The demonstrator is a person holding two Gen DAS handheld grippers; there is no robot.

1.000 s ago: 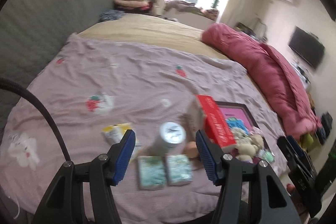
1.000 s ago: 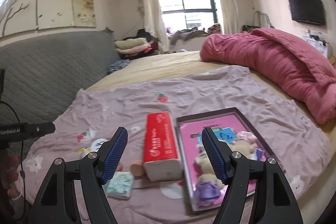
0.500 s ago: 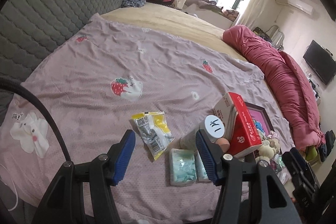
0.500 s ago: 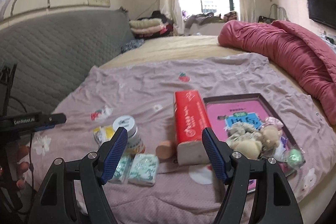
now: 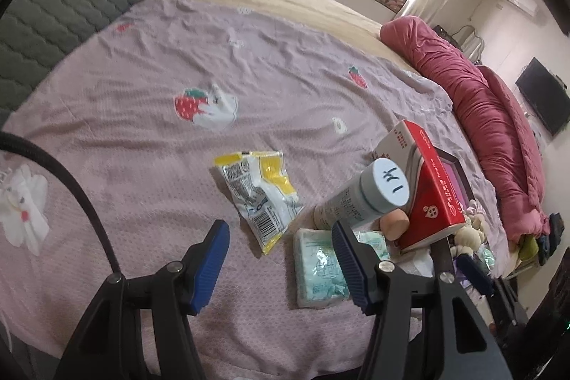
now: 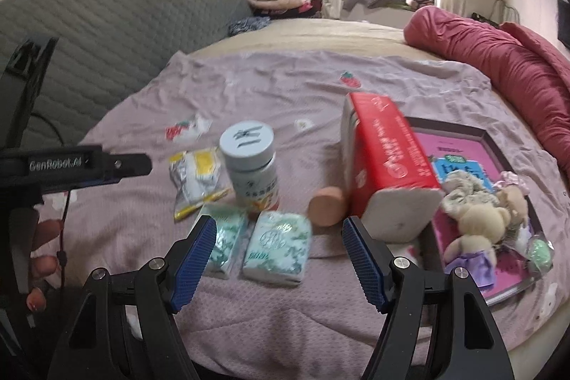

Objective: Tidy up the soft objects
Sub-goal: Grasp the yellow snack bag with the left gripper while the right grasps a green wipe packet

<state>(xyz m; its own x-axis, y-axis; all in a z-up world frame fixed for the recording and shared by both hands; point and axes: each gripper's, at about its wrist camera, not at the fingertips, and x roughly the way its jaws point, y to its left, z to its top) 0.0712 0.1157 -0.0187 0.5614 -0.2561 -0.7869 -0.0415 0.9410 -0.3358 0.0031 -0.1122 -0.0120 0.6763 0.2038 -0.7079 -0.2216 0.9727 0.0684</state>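
Two pale green tissue packs [image 6: 274, 248] lie side by side on the lilac bedsheet [image 6: 285, 84], in front of a white bottle [image 6: 251, 162]. Above them the right gripper [image 6: 279, 260] hovers, jaws apart and empty. The left gripper [image 5: 278, 262] likewise gapes, holding nothing.

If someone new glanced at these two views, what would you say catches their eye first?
Probably the bright red tissue pack, lying mid-bed beside the pink tray that holds a plush bear. Next, the white bottle with its pale blue lid, standing among a yellow snack packet and two green tissue packs on the lilac strawberry-print sheet. Both grippers frame the view with open blue jaws, holding nothing.
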